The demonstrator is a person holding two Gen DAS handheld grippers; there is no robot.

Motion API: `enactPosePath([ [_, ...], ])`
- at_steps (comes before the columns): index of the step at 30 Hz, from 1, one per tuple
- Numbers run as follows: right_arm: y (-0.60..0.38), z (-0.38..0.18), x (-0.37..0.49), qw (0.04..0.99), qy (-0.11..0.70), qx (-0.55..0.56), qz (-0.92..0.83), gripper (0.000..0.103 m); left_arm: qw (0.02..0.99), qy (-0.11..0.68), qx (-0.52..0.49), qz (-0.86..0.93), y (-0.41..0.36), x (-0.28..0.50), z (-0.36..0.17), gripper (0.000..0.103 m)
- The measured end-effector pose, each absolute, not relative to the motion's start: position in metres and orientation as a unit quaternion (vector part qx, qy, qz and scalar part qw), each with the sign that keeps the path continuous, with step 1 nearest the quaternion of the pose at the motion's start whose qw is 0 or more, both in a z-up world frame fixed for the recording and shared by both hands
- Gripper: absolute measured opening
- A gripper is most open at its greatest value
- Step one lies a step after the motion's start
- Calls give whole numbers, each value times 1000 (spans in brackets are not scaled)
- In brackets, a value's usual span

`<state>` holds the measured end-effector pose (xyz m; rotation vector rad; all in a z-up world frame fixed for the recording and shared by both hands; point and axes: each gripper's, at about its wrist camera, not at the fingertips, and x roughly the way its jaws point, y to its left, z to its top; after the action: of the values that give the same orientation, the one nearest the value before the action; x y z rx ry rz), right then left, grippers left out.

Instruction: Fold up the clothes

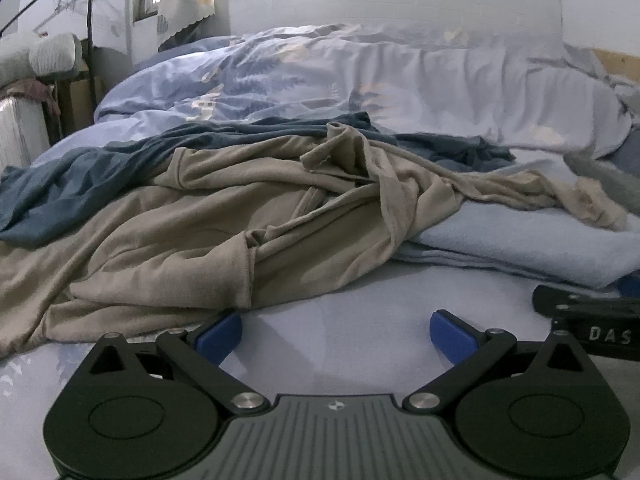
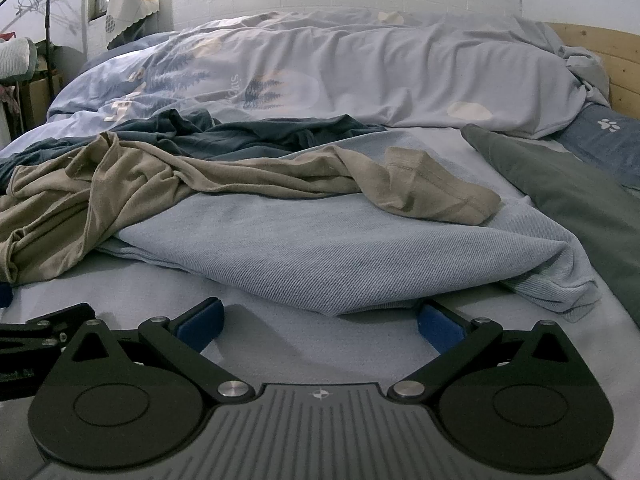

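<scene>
A crumpled tan garment (image 1: 192, 220) sprawls over the bed, one sleeve (image 2: 432, 192) lying across a folded light blue garment (image 2: 320, 248). A dark blue garment (image 1: 80, 176) lies bunched behind the tan one. My left gripper (image 1: 336, 332) stands open just short of the tan hem, its left blue pad (image 1: 220, 336) at the cloth's edge. My right gripper (image 2: 320, 320) is open at the near edge of the light blue garment (image 1: 540, 240), nothing between its fingers. The right gripper's body (image 1: 588, 320) shows at the left wrist view's right edge.
A rumpled pale blue duvet (image 2: 360, 68) fills the back of the bed. A dark green garment (image 2: 560, 188) lies at the right, by a blue paw-print pillow (image 2: 612, 140) and wooden headboard (image 2: 624, 72). A clothes rack (image 2: 44, 12) and window stand at the left.
</scene>
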<state>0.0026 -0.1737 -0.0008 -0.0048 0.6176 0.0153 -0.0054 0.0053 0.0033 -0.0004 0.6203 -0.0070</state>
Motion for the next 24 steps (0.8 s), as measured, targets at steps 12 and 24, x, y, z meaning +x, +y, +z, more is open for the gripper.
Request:
enactPosePath([
  [12,-171,2,2,954,300,-2,13,103,968,235,-85,-13,44,-21,42,76],
  [24,-155,18,-1,964,266,9,10,103,965,219,-133,52,112,-22,54,40],
])
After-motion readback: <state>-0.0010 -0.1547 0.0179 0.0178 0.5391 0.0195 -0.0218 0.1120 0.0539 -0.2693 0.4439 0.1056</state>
